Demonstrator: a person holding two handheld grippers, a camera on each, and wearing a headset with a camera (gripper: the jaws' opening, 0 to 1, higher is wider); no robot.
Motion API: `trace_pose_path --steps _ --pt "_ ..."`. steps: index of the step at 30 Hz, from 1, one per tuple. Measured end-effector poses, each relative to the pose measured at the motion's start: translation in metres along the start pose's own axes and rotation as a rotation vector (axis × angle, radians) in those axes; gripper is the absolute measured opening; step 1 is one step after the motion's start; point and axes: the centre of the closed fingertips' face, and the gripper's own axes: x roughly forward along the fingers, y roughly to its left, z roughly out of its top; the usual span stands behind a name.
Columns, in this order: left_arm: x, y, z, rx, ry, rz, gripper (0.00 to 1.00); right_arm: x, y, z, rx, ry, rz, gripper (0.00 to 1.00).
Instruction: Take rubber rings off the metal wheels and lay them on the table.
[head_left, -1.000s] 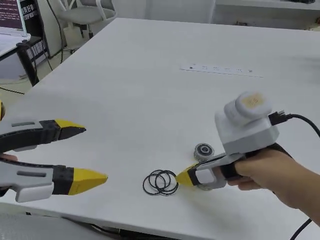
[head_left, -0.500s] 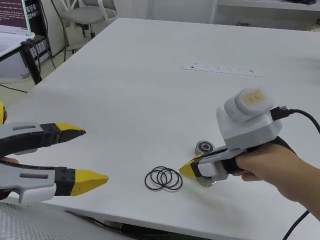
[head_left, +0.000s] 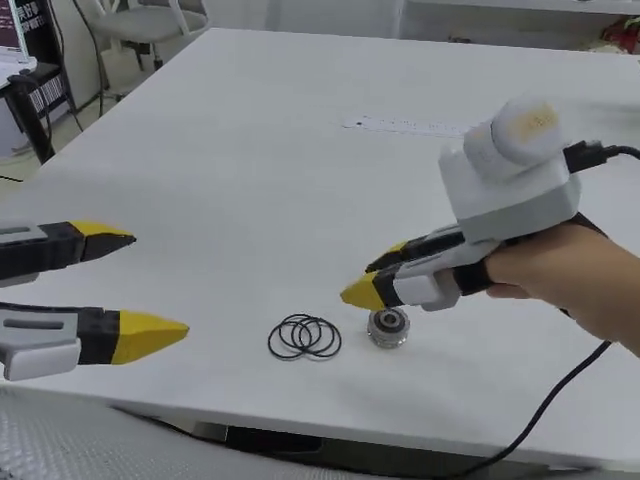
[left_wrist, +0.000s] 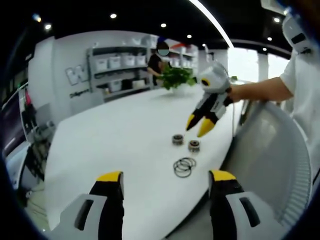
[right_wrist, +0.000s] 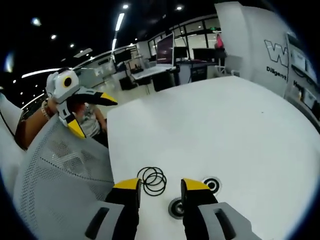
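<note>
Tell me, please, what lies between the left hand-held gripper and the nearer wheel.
The loose rings lie between the left hand-held gripper and the wheel, as the head view shows; the rest is bare table.

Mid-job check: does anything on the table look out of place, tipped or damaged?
Nothing stands out. The thin black rubber rings lie overlapping in one flat bunch on the white table; the two small metal wheels lie flat beside them. The left gripper and right gripper hover open, empty.

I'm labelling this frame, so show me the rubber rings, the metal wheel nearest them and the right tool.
rubber rings (head_left: 305, 337), head view, where the loops overlap.
metal wheel (head_left: 388, 326), head view, its top face.
right tool (head_left: 362, 282), head view, midway between its tips.
</note>
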Motion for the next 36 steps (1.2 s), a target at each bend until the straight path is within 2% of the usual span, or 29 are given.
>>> trace_pose_path --steps 2,5,9,13,19,22,26,28,36 --pt "0.000 0.001 0.001 -0.005 0.000 0.008 0.76 -0.009 0.003 -0.001 -0.018 -0.001 0.002 0.35" --pt "-0.002 0.000 0.002 -0.006 -0.004 0.004 0.73 -0.026 0.007 -0.005 -0.052 -0.018 -0.010 0.38" --pt "-0.002 0.002 0.003 -0.005 -0.010 0.008 0.77 -0.047 0.008 -0.016 -0.078 -0.050 -0.034 0.49" --pt "-0.002 0.003 0.001 -0.007 -0.008 0.009 0.78 -0.067 0.008 -0.026 -0.059 -0.100 -0.061 0.57" --pt "0.000 0.004 -0.001 -0.026 -0.013 0.014 0.80 -0.094 -0.009 -0.041 0.005 -0.163 -0.138 0.68" --pt "0.000 0.007 -0.002 -0.039 -0.018 0.023 0.82 -0.102 -0.014 -0.046 0.027 -0.187 -0.169 0.76" --pt "0.000 0.009 -0.004 -0.068 -0.022 0.031 0.84 -0.113 -0.021 -0.057 0.083 -0.210 -0.200 0.75" --pt "0.000 0.010 -0.005 -0.083 -0.019 0.035 0.86 -0.117 -0.025 -0.063 0.108 -0.219 -0.217 0.78" --pt "0.000 0.011 -0.012 -0.134 0.000 0.042 0.90 -0.121 -0.032 -0.081 0.157 -0.215 -0.250 0.88"
